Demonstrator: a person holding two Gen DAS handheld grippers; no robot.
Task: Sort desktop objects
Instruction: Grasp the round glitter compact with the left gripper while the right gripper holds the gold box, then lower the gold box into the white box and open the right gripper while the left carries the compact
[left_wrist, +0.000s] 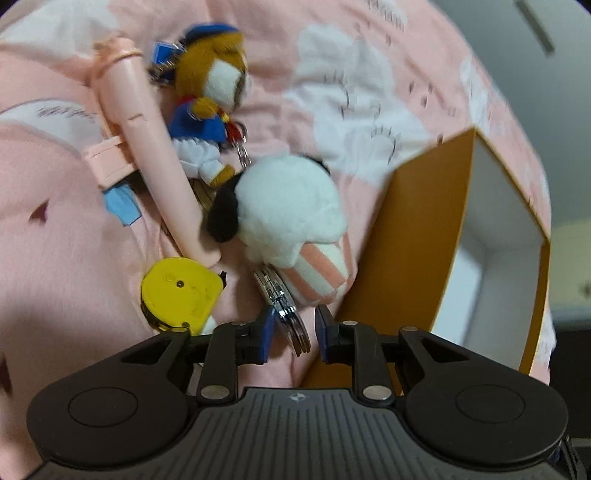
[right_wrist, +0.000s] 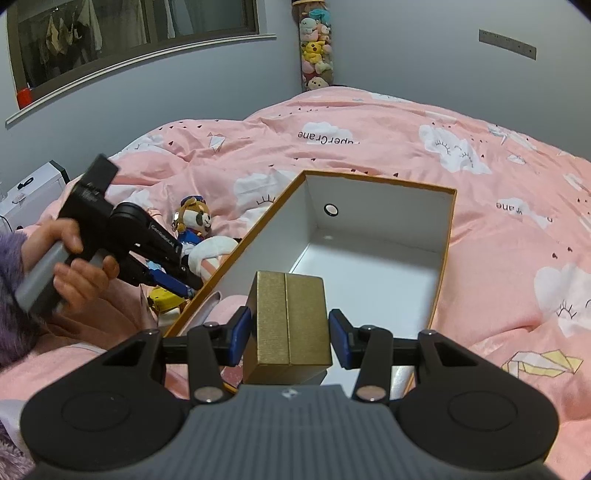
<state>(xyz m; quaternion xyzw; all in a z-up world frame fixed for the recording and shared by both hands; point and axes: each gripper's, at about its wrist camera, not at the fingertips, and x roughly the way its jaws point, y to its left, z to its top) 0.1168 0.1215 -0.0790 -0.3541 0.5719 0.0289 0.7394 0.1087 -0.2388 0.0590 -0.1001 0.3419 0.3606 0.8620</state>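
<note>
Gold box (right_wrist: 288, 325), pink cloud-print quilt (right_wrist: 406, 155)

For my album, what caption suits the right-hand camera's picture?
Right gripper carrying a gold box above an orange-rimmed storage box.

The left gripper (left_wrist: 293, 334) and right gripper (right_wrist: 290, 334) shared a black linkage frame, silver pivot screws, blue finger pads (right_wrist: 238, 334) and a ribbed grey housing. A bare-skinned left hand (right_wrist: 79, 266) wore a fuzzy purple sleeve (right_wrist: 11, 291).

Gold box (right_wrist: 288, 325) over open carton (right_wrist: 443, 258)
</note>
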